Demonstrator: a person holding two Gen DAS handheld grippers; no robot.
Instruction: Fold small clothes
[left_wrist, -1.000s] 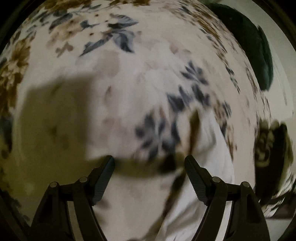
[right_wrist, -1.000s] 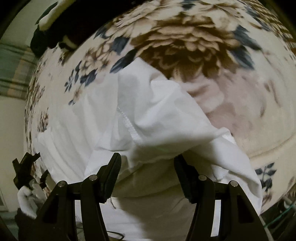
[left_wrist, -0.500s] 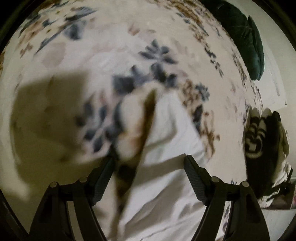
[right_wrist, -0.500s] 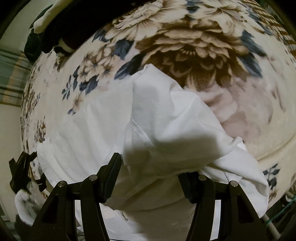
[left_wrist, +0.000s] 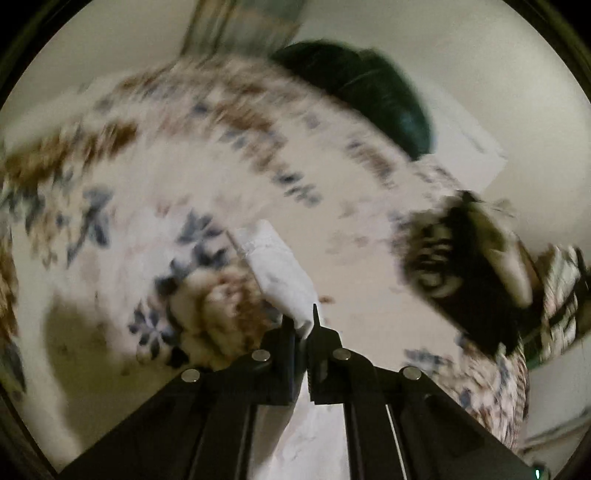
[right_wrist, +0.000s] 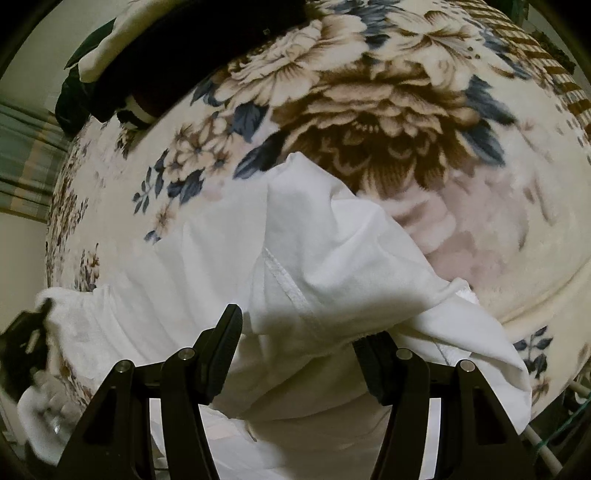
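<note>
A white garment (right_wrist: 325, 266) lies crumpled on a floral blanket (right_wrist: 369, 110). My right gripper (right_wrist: 299, 332) is open, its fingers straddling a raised fold of the garment. My left gripper (left_wrist: 303, 319) is shut on a corner of the white garment (left_wrist: 280, 269) and holds it up off the blanket (left_wrist: 147, 177); that view is blurred. The left gripper also shows at the left edge of the right wrist view (right_wrist: 26, 339), next to the garment's far end.
A dark green cushion (left_wrist: 369, 92) lies at the blanket's far end. A black and cream patterned cloth (left_wrist: 472, 266) lies to the right in the left wrist view. Dark clothing (right_wrist: 177, 48) is piled at the top left of the right wrist view.
My left gripper has closed on the garment's corner and tilted up, so walls now show. The right gripper stayed open and moved slightly closer over the fold.
</note>
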